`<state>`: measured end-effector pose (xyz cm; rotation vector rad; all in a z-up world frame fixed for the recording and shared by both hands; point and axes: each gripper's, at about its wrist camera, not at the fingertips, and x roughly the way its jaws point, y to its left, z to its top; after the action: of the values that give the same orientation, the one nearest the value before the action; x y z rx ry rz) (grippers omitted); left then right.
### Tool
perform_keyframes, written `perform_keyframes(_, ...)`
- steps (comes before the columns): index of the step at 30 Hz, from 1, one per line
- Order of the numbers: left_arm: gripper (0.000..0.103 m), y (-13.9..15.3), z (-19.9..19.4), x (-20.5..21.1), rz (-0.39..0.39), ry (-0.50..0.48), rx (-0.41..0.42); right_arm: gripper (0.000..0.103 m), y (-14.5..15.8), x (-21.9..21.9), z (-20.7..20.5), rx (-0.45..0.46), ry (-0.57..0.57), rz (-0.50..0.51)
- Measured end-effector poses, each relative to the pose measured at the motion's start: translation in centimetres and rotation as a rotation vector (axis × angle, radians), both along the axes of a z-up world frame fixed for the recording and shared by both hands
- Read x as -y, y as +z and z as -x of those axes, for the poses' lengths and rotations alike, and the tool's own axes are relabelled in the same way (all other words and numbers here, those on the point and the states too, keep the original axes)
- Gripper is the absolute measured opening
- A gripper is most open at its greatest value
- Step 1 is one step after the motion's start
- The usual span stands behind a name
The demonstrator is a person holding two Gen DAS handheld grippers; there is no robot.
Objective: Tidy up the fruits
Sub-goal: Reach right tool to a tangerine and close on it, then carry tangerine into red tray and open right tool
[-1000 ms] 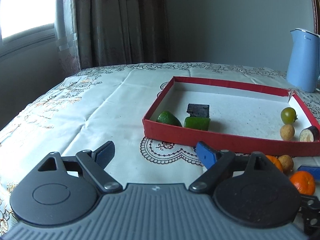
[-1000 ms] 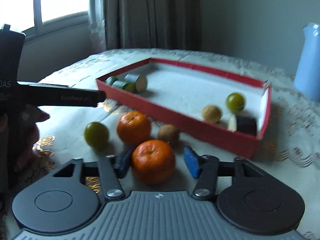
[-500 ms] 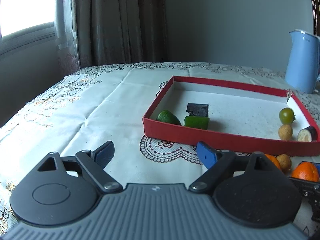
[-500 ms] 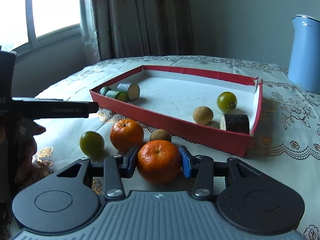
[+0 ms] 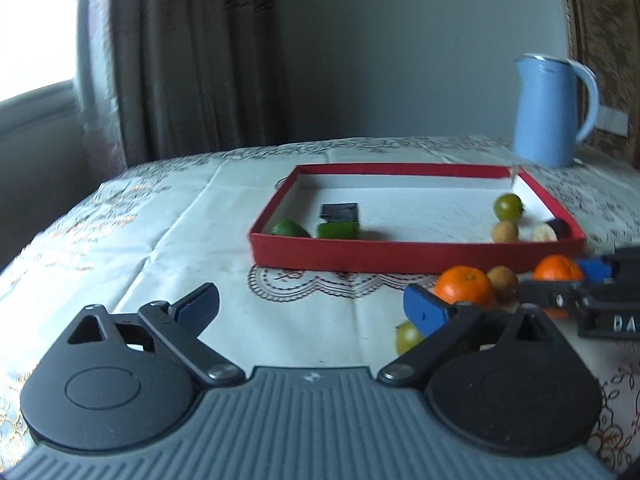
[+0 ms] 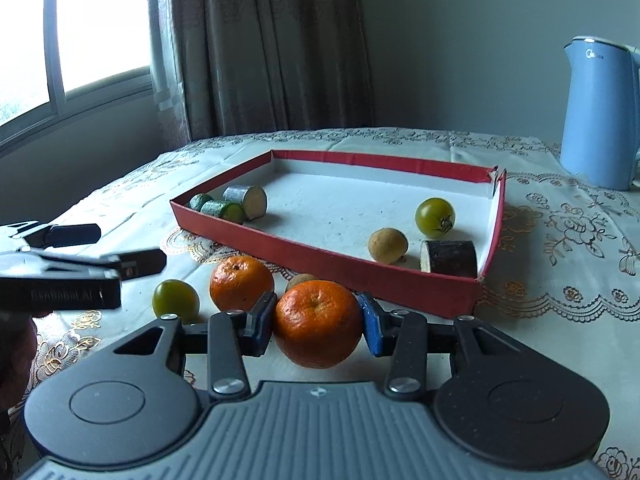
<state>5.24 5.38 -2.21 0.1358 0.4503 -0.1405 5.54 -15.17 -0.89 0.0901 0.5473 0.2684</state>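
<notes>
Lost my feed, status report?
Right gripper shut on orange. Left gripper open, empty. Red tray ahead; second orange alongside, path clear.

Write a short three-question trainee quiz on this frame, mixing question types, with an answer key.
1. True or false: the right gripper is shut on an orange.
2. How many fruits lie on the tablecloth outside the red tray, not counting the gripped one?
3. The left gripper is: A) shut on a green fruit, B) open with nothing between its fingers, C) inside the tray.

Key: 1 true. 2 three: a second orange, a green fruit and a small brown fruit. 3 B.
</notes>
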Motion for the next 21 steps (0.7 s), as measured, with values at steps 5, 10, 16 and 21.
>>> perform_keyframes(5, 0.1, -0.4, 0.4, 0.5, -0.012, -0.014, 0.018, 0.043, 0.6, 0.5, 0.7, 0.047, -0.03, 0.002)
perform_keyframes(10, 0.103, -0.6, 0.0, -0.5, 0.064, -0.037, -0.013, 0.044, 1.8, 1.5, 0.5, 0.084, -0.062, 0.021)
perform_keyframes(16, 0.103, -0.6, -0.4, -1.1, 0.096, -0.033, -0.033, 0.044, 2.7, 3.6, -2.9, 0.088, -0.15, 0.041)
perform_keyframes(21, 0.103, -0.6, -0.5, -1.3, 0.107, -0.034, -0.041, 0.044, 2.4, 4.9, -6.0, 0.057, -0.221, 0.06)
